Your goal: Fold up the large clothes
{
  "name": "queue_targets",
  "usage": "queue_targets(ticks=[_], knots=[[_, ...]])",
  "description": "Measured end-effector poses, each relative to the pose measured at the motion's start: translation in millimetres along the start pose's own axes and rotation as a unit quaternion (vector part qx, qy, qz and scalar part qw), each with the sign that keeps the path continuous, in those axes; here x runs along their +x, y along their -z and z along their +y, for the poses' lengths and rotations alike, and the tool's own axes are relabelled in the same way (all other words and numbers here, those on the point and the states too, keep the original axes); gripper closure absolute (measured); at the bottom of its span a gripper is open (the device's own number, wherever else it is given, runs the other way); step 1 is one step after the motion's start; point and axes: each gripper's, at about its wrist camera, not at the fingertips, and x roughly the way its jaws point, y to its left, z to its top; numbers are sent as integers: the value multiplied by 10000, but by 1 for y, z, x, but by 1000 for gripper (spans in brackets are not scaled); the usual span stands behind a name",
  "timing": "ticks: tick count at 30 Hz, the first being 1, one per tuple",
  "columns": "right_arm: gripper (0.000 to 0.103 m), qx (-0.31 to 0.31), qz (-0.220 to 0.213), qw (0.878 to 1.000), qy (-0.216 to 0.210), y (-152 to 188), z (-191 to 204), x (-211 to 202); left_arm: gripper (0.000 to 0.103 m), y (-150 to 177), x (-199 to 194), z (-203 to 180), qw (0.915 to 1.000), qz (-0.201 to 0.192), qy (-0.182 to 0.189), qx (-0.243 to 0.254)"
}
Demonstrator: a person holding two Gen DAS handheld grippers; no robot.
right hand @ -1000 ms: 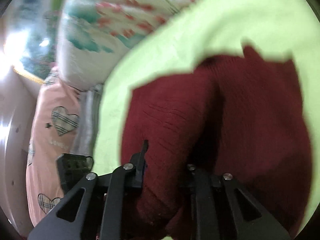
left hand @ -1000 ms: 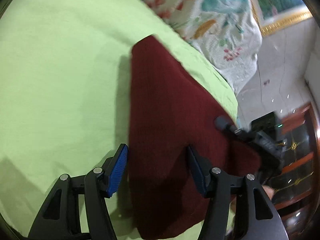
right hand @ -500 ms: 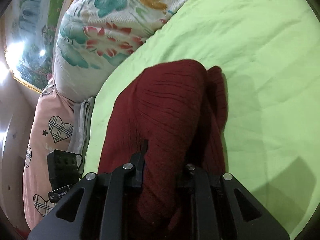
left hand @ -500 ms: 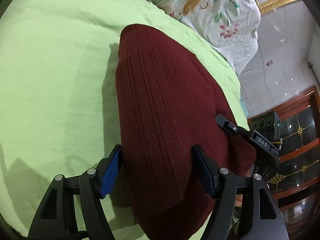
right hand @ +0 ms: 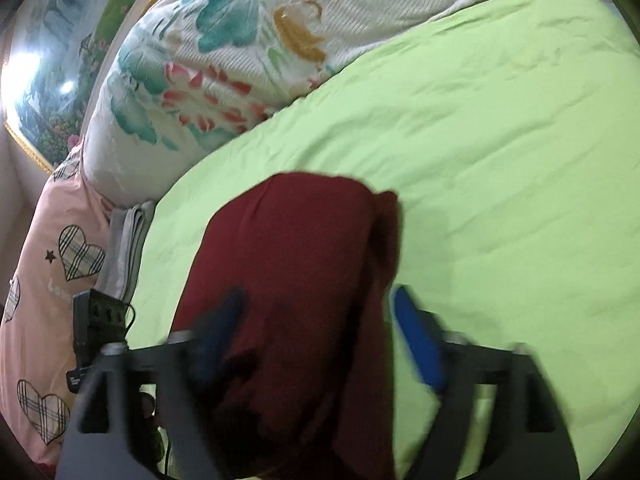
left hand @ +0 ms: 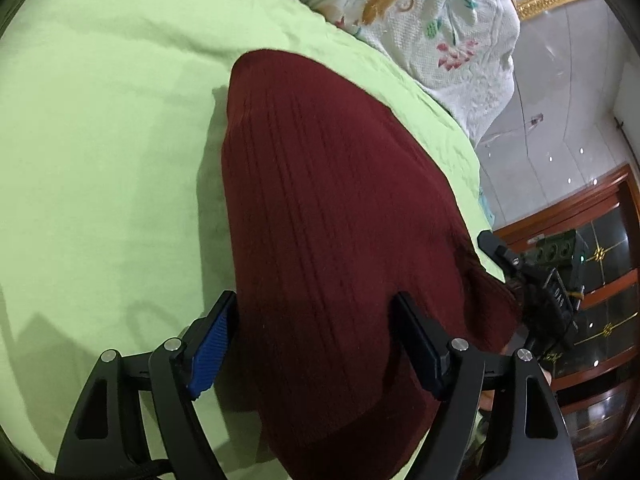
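Observation:
A dark red ribbed knit garment [left hand: 328, 208] lies folded in a long bundle on the light green bed sheet [left hand: 100, 160]. My left gripper [left hand: 316, 340] straddles its near end. Its jaws are opening, the cloth lies between them, and the pads do not press on it. In the right wrist view the same garment [right hand: 296, 248] runs away from my right gripper [right hand: 320, 332], which is blurred. Its jaws are opening wide on either side of the cloth, without a grip on it. The right gripper [left hand: 532, 276] also shows at the garment's right edge in the left wrist view.
A white floral quilt [right hand: 248, 52] is piled along the far side of the bed, with a pink pillow with hearts [right hand: 44, 256] beside it. Past the bed edge are a pale tiled floor [left hand: 560, 100] and a wooden glass-front cabinet [left hand: 600, 280].
The right gripper, shut on the red cloth before, has sprung wide and let it go. The left jaws have widened. The garment has settled into a narrower folded bundle on the sheet.

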Motion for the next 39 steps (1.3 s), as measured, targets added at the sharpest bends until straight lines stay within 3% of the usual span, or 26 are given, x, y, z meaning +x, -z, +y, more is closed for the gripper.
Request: queue_targets(ticks=[5, 8, 10, 11, 15, 21, 32, 35, 39], knots=[[21, 561, 596, 9963, -278, -2, -23, 32, 24, -9, 24, 10, 9979, 337, 449, -328], [21, 420, 754, 9946, -575, 1, -20, 39, 27, -10, 30, 6, 9979, 341, 507, -234], [36, 522, 943, 9899, -918, 3, -20, 43, 35, -8, 29, 0, 9985, 294, 459, -81], [50, 612, 1101, 9874, -959, 6, -22, 48, 38, -7, 27, -3, 9987, 241, 439, -16], [62, 760, 991, 9867, -1041, 13, -17, 44, 50, -2, 15, -11, 9994, 38, 321, 156], [66, 632, 766, 9871, -1255, 26, 24, 30, 55, 17, -29, -13, 9988, -313, 234, 298], [67, 72, 1406, 9629, -2304, 76, 144, 89, 55, 60, -177, 61, 9942, -969, -458, -70], [67, 33, 1576, 9587, -2368, 86, 161, 108, 55, 70, -194, 86, 9926, -1033, -606, -188], [65, 66, 1761, 9612, -2124, 101, 160, 129, 53, 84, -186, 117, 9921, -954, -708, -411]])
